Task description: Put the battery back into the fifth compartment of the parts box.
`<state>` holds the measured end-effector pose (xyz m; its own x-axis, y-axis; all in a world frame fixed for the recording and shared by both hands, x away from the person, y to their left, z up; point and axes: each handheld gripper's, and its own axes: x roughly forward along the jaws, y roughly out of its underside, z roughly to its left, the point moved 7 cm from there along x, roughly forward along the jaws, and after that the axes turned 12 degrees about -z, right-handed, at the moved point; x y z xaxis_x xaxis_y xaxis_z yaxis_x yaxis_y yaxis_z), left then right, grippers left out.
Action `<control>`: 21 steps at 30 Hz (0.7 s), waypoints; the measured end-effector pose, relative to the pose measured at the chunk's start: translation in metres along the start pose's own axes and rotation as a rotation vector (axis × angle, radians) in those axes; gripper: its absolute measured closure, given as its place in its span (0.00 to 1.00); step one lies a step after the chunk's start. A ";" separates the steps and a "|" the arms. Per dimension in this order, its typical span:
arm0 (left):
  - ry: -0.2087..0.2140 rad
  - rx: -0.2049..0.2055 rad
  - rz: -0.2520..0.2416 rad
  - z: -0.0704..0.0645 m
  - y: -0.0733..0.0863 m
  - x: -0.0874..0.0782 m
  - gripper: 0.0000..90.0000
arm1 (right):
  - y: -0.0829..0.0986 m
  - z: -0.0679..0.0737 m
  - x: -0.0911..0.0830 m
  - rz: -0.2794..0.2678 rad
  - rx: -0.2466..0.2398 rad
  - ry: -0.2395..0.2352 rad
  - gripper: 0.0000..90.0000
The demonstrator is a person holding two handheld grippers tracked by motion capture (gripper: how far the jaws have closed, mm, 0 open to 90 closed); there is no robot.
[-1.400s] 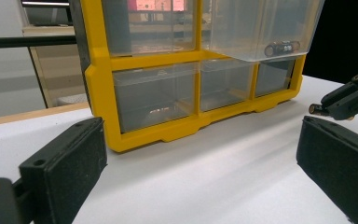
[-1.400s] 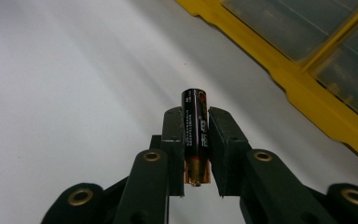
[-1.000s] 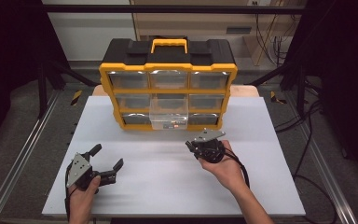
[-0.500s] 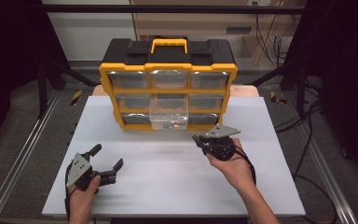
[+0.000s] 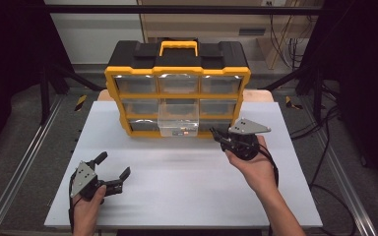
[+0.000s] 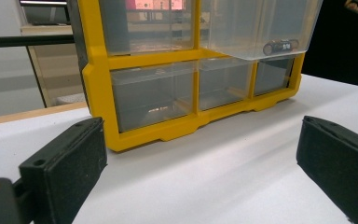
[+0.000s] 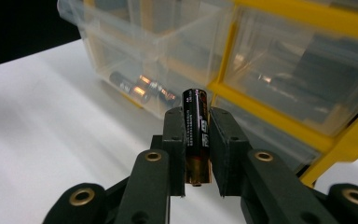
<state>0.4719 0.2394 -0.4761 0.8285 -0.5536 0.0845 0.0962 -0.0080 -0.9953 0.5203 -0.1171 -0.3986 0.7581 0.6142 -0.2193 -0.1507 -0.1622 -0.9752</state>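
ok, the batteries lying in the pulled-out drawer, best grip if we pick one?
Come from above, through the open top of the clear drawer; its walls block any side approach. The batteries lie flat on the drawer floor against the front wall, so close the jaws across the middle of one barrel, as the right gripper holds its battery. They lie close together, so space for a jaw between them looks tight.

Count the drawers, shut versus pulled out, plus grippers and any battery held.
Shut drawers: 8
Pulled-out drawer: 1
Grippers: 2 (left gripper, right gripper)
Held battery: 1
Total: 12
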 end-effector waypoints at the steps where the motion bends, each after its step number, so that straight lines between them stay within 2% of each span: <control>1: 0.000 0.000 0.000 0.000 0.000 0.000 0.02 | -0.004 -0.001 0.000 -0.007 0.000 0.004 0.85; 10: 0.000 0.000 -0.002 0.000 0.000 0.000 0.02 | -0.044 -0.003 0.001 -0.061 -0.028 0.010 0.85; 16: 0.000 -0.001 -0.002 0.001 0.000 -0.001 0.02 | -0.070 0.001 0.007 -0.077 -0.070 0.008 0.85; 21: 0.000 -0.001 -0.002 0.000 -0.001 -0.001 0.02 | -0.087 0.001 0.016 -0.082 -0.084 0.005 0.85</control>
<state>0.4716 0.2401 -0.4755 0.8281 -0.5539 0.0866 0.0977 -0.0096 -0.9952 0.5451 -0.0924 -0.3174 0.7689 0.6242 -0.1386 -0.0344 -0.1760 -0.9838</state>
